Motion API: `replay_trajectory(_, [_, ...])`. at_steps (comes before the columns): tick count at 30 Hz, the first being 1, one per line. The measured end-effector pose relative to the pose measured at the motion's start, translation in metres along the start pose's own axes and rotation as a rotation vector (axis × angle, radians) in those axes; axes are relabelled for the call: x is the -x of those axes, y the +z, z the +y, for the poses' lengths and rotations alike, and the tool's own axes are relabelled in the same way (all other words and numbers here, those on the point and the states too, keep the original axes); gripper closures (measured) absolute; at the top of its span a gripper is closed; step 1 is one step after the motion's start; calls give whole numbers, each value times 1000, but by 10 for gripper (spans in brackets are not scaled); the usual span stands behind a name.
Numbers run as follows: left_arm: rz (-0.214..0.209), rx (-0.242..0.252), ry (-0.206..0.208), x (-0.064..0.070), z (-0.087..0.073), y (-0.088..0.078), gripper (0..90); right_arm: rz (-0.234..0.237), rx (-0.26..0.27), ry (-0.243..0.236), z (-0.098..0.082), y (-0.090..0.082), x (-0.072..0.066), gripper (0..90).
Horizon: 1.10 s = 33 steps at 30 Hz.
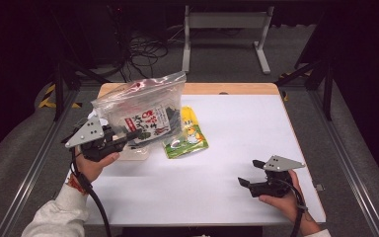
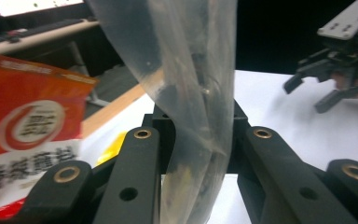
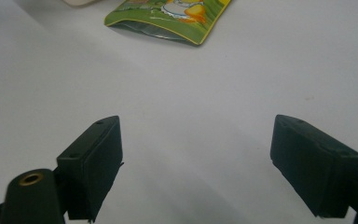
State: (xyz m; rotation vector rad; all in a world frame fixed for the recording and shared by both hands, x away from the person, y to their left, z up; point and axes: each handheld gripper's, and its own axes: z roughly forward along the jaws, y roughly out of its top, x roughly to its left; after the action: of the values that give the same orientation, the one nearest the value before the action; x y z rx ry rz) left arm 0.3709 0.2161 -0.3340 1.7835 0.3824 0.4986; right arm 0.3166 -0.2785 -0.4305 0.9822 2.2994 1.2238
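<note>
A clear zip bag with a dark snack packet bearing a red and white label inside hangs tilted above the table's left side. My left gripper is shut on the bag's lower edge. In the left gripper view the clear plastic is pinched between the black jaws, and a red and orange packet shows at the left. A green and yellow packet lies flat on the white table top beside the bag. My right gripper hovers low at the front right, open, with nothing between its fingers.
A pale item lies on the table under the bag. The green packet lies well ahead of the right gripper's jaws. A wooden strip edges the table's far side. Beyond it stand a metal frame and floor cables.
</note>
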Motion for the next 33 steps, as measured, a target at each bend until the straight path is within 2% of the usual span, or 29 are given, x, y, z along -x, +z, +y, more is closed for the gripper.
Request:
replay_trajectory(4, [60, -4, 12, -14, 1, -10, 751, 3, -6, 2, 0, 3, -1, 170])
replay_trajectory(6, [87, 0, -4, -22, -1, -15, 751, 3, -10, 4, -1, 5, -1, 171])
replay_trajectory(10, [155, -37, 16, -33, -4, -23, 750, 1, -15, 4, -1, 5, -1, 171])
replay_trajectory(13, [179, -59, 19, -38, -8, -24, 750, 2, -13, 10, -2, 6, 0, 171])
replay_trajectory(16, [216, -101, 31, -44, -13, -22, 750, 3, -15, 13, -2, 6, 1, 171])
replay_trajectory(18, [228, -113, 24, -51, -18, -20, 750, 5, -18, 15, -3, 7, 1, 171])
replay_trajectory(21, [243, -131, 33, -54, -19, -20, 750, 5, -22, 17, -3, 8, 1, 171])
replay_trajectory(24, [242, -131, 24, -57, -21, -18, 750, 5, -27, 17, -4, 9, 1, 171])
replay_trajectory(28, [248, -181, 55, -59, -22, -12, 750, 5, -29, 17, -4, 9, 1, 173])
replay_trajectory(33, [260, -205, 69, -62, -25, -1, 749, 8, -32, 18, -4, 9, 0, 173])
